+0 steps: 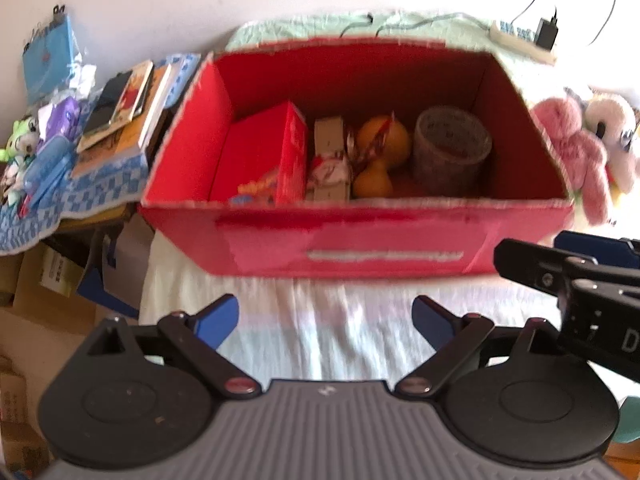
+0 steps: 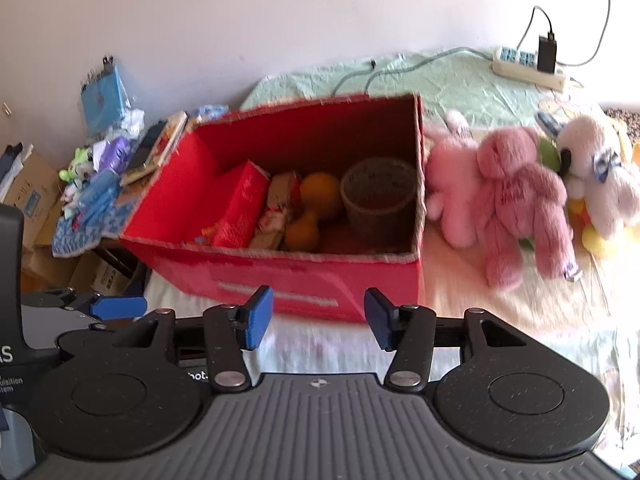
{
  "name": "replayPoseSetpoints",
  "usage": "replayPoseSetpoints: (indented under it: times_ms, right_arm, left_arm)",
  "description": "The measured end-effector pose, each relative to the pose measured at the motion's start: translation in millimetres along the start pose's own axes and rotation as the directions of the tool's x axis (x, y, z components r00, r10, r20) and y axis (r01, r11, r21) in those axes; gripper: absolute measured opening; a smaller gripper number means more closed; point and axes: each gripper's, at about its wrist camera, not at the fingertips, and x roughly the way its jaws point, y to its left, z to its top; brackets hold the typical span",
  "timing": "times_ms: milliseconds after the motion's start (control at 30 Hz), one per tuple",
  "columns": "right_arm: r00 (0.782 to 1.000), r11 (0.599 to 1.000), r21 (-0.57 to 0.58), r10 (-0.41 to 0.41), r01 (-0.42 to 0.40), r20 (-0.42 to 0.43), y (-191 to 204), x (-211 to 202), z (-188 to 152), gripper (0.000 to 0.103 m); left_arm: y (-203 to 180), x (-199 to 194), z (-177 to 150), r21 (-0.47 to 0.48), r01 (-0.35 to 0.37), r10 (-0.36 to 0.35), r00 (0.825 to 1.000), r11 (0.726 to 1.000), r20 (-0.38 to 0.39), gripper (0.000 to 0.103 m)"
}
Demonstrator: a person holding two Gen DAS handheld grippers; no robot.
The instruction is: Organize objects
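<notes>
left gripper (image 1: 325, 316) spread, empty | right gripper (image 2: 319, 318) parted, empty | pink bear (image 2: 524, 196), frame right, best pinched mid-body, then lowered into red box (image 2: 304, 284)

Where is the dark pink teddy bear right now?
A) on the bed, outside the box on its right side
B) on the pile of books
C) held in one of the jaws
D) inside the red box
A: the dark pink teddy bear lies on the bed outside the red box, by its right wall, and both pairs of jaws are open and empty.
</notes>
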Motion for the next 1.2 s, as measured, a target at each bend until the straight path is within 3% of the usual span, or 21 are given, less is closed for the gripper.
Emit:
replayPoseSetpoints:
  times_ms: [200,500,800,1200]
  right_arm:
    - [0.999,1.0,0.009,-0.002,0.003,-0.052,-6.4,6.9,-11.3,0.054]
    - [0.998,1.0,0.001,0.01,-0.01,-0.059,0.2,11.8,-6.7,0.054]
    - [0.999,1.0,0.004,0.014,-0.014,0.029,20.1,3.5,14.0,0.054]
    - [0.992,0.995,0.085,-0.06,0.051,0.11,34.7,11.7,26.2,0.053]
  left_arm:
    - [0.0,14.1,-12.1,-0.017,-0.004,0.003,0.998,1.0,-0.059,0.094]
    - [10.7,13.1,-10.2,-0.038,-0.028,0.026,0.998,0.999,-0.059,0.095]
    - [37.0,-7.1,15.2,-0.036,-0.014,0.015,0.999,0.999,0.042,0.099]
    - [58.4,-7.6,41.4,0.012,0.028,-0.03,0.992,1.0,0.119,0.099]
